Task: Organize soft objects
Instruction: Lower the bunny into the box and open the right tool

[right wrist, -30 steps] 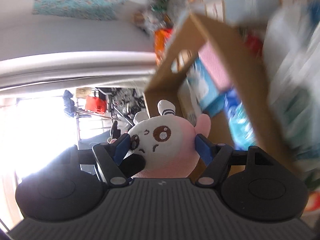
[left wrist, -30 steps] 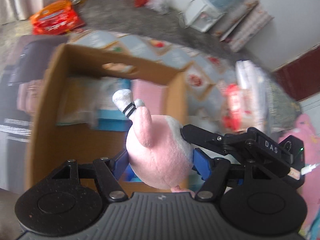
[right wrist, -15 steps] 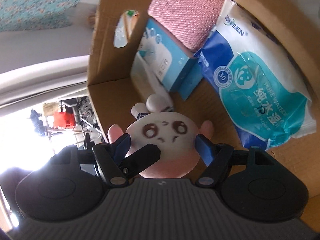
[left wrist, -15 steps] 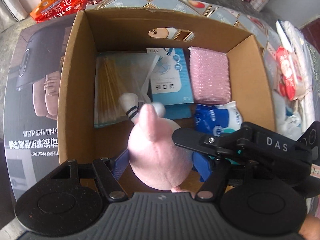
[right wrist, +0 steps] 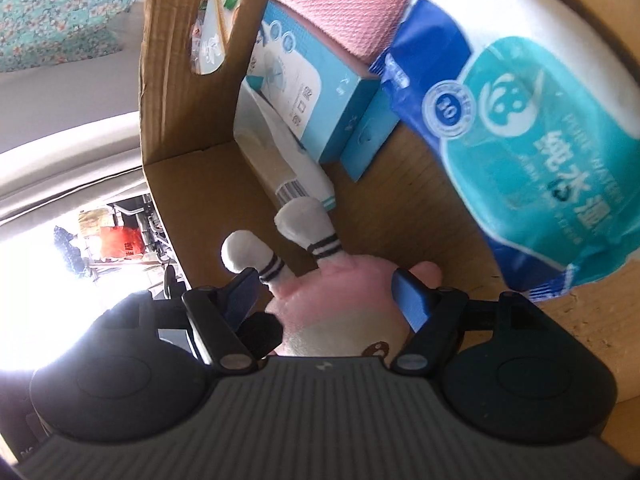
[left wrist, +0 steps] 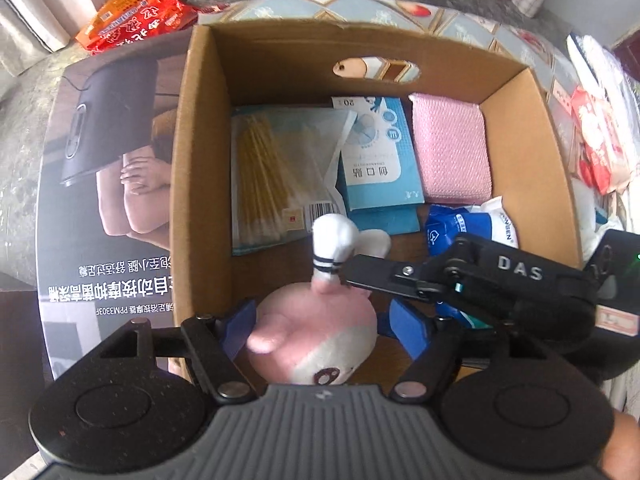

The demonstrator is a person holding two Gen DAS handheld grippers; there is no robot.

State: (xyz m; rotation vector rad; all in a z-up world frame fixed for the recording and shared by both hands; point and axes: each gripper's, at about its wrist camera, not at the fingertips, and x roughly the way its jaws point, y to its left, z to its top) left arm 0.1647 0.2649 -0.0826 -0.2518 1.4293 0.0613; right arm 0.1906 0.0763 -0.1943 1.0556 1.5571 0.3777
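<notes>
The right gripper (left wrist: 516, 280), reaching in just right of the left gripper (left wrist: 320, 320), carries raised letters "DAS" on its black body. Ahead of the left gripper, a blue box (left wrist: 378, 160) in the cardboard box (left wrist: 200, 140) shows "20" at its far corner and upside-down Chinese characters "创口贴" near its close edge. Beside it, the clear bag of cotton swabs (left wrist: 280, 172) bears a barcode sticker whose digits are too small to read. Ahead and right of the right gripper (right wrist: 326, 300), the wet wipes pack (right wrist: 540, 120) reads "30" in a circle, "PURE WATER" and large characters "纯水湿". Left of the left gripper, the printed board (left wrist: 112, 200) shows "PPM330" amid inverted Chinese text.
</notes>
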